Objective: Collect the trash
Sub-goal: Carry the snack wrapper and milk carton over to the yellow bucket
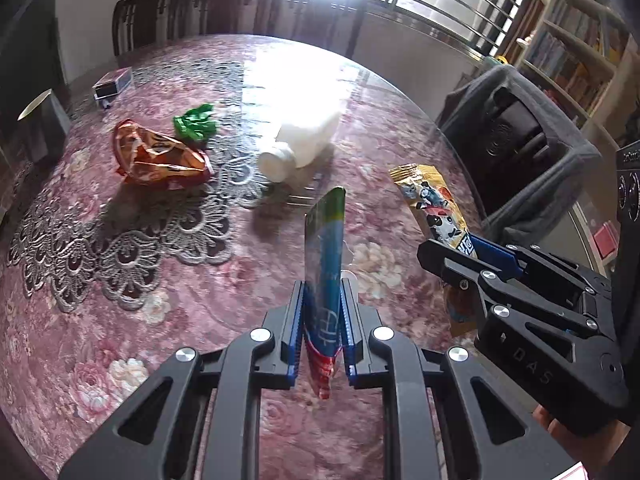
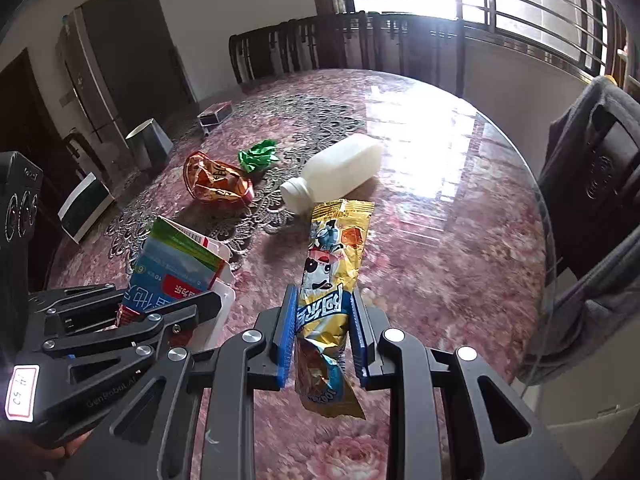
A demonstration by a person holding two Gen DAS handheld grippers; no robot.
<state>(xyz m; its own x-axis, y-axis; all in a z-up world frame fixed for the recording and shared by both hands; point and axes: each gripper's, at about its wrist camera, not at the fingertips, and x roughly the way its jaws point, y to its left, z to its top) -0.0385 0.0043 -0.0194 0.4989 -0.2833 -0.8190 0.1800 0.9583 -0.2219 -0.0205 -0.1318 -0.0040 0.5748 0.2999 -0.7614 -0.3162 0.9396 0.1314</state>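
Observation:
My left gripper (image 1: 322, 292) is shut on a blue and green flattened carton (image 1: 325, 240), which sticks up above the table. The carton (image 2: 176, 268) and the left gripper (image 2: 168, 312) also show in the right wrist view at lower left. My right gripper (image 2: 324, 300) is shut on a yellow snack wrapper (image 2: 336, 248) with a cartoon print; that wrapper (image 1: 432, 200) and the right gripper (image 1: 472, 264) appear at right in the left wrist view. On the table lie an orange crumpled wrapper (image 1: 160, 156), a green crumpled scrap (image 1: 196, 122) and a white plastic bottle (image 1: 300, 144) on its side.
The round table (image 1: 120, 340) has a floral cloth and a lace doily (image 1: 120, 248). A small box (image 1: 112, 82) lies far left. A metal container (image 2: 148, 144) and a white box (image 2: 84, 208) stand at the left edge. Dark chairs (image 1: 240, 8) ring the table; grey cloth drapes one (image 1: 532, 152).

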